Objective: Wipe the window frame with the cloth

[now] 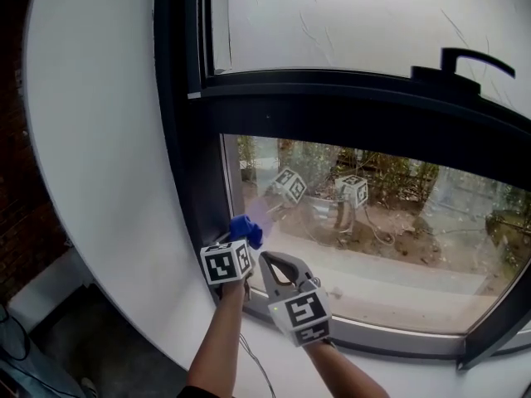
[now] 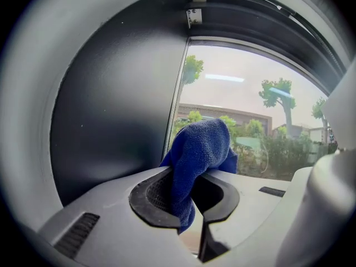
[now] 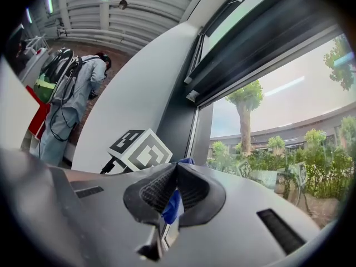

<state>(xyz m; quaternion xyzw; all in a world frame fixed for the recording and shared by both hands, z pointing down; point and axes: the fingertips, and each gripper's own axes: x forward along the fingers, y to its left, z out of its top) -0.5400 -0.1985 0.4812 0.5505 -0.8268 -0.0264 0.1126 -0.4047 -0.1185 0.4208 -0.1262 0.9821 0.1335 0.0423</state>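
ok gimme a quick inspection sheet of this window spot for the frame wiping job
surface: dark window frame around clear glass, with a white wall beside it
job's things: blue cloth, bunched, up by the frame's lower left corner
clutter: nothing seen
grippers: left gripper fingers closed on the cloth; right gripper fingers together, a strip of the cloth showing between them
cables: thin cable hanging below the arms
surroundings: black window handle at upper right; trees outside the glass; a person in grey workwear further back in the room
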